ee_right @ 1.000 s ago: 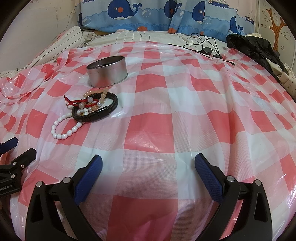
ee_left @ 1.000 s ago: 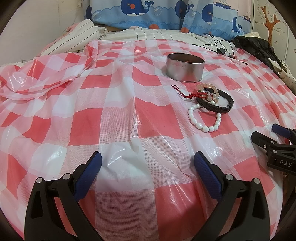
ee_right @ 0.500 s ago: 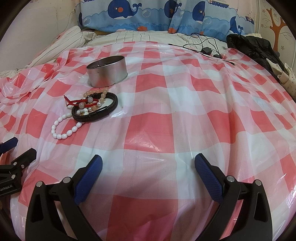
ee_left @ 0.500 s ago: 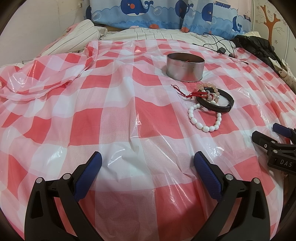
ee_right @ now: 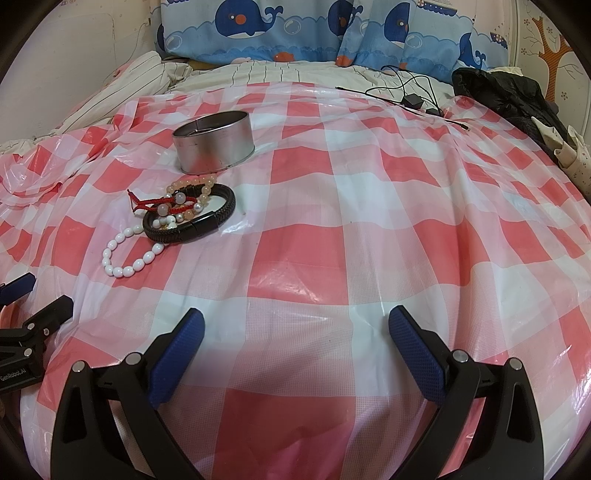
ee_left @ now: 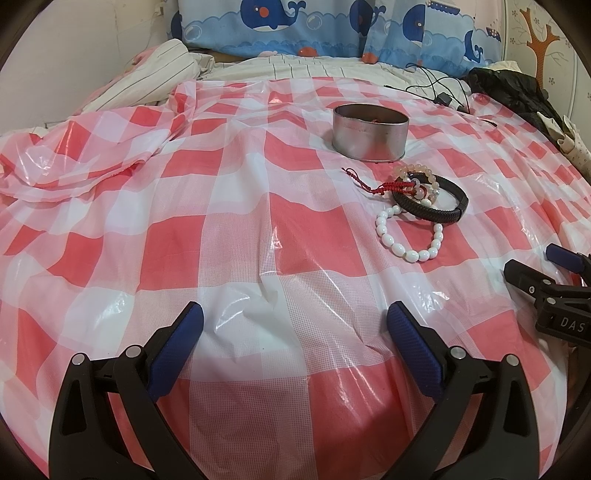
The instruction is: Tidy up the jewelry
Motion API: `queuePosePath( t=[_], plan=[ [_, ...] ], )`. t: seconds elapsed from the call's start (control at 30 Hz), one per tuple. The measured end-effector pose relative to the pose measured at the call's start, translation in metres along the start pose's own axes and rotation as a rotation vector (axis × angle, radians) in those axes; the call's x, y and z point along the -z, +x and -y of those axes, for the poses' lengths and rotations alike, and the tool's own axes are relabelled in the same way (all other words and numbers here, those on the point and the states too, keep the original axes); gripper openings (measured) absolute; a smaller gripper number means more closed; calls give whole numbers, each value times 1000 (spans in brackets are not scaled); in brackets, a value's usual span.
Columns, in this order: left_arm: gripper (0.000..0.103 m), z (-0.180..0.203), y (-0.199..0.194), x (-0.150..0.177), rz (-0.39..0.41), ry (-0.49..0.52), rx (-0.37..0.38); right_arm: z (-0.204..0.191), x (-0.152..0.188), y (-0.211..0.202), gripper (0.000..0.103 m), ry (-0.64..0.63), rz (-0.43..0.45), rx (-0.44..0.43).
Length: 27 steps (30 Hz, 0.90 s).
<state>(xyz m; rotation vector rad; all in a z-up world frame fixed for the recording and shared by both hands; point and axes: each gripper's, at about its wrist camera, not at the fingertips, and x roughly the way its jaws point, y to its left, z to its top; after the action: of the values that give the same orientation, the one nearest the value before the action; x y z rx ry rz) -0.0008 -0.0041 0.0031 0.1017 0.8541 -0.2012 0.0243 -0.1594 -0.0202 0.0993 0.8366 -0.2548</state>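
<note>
A round metal tin [ee_left: 370,132] [ee_right: 214,141] stands on the red-and-white checked plastic cloth. In front of it lies a pile of bracelets: a black braided band [ee_left: 432,209] [ee_right: 192,229], a white bead bracelet [ee_left: 408,236] [ee_right: 127,256], a peach bead bracelet [ee_left: 419,173] [ee_right: 201,184] and a red cord bracelet [ee_left: 380,188] [ee_right: 159,202]. My left gripper [ee_left: 295,332] is open and empty, low over the cloth, left and short of the pile. My right gripper [ee_right: 295,332] is open and empty, right of the pile. Each shows at the other view's edge.
Whale-print pillows [ee_right: 295,33] and striped bedding [ee_left: 155,70] lie behind the cloth. Black cables with a charger [ee_right: 412,99] and a black jacket [ee_right: 509,96] lie at the back right. The cloth is bunched at the left [ee_left: 74,166].
</note>
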Motion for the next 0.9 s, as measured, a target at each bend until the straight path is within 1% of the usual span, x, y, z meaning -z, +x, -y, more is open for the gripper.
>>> queuePosePath(
  t=[0.17, 0.33, 0.4, 0.5, 0.57, 0.63, 0.7, 0.83, 0.9],
  plan=[
    [96, 2, 0, -1, 3, 1, -3, 0, 0, 0, 96, -1, 0, 0],
    [96, -4, -1, 2, 8, 10, -12, 0, 0, 0, 96, 0, 0, 0],
    [96, 0, -1, 1, 10, 13, -16, 0, 0, 0, 96, 0, 0, 0],
    [96, 2, -7, 0, 27, 34, -12, 0, 0, 0, 96, 0, 0, 0],
    [96, 6, -14, -5, 52, 59, 44, 0, 0, 0, 96, 0, -1, 0],
    [96, 10, -25, -14, 102, 102, 124, 0, 0, 0, 96, -1, -1, 1],
    [96, 13, -30, -26, 128, 151, 160, 0, 0, 0, 96, -1, -1, 1],
    [94, 15, -17, -51, 114, 237, 222, -1, 0, 2, 96, -5, -3, 5],
    [88, 18, -9, -61, 106, 274, 248, -3, 1, 2, 96, -9, -4, 10]
  ],
)
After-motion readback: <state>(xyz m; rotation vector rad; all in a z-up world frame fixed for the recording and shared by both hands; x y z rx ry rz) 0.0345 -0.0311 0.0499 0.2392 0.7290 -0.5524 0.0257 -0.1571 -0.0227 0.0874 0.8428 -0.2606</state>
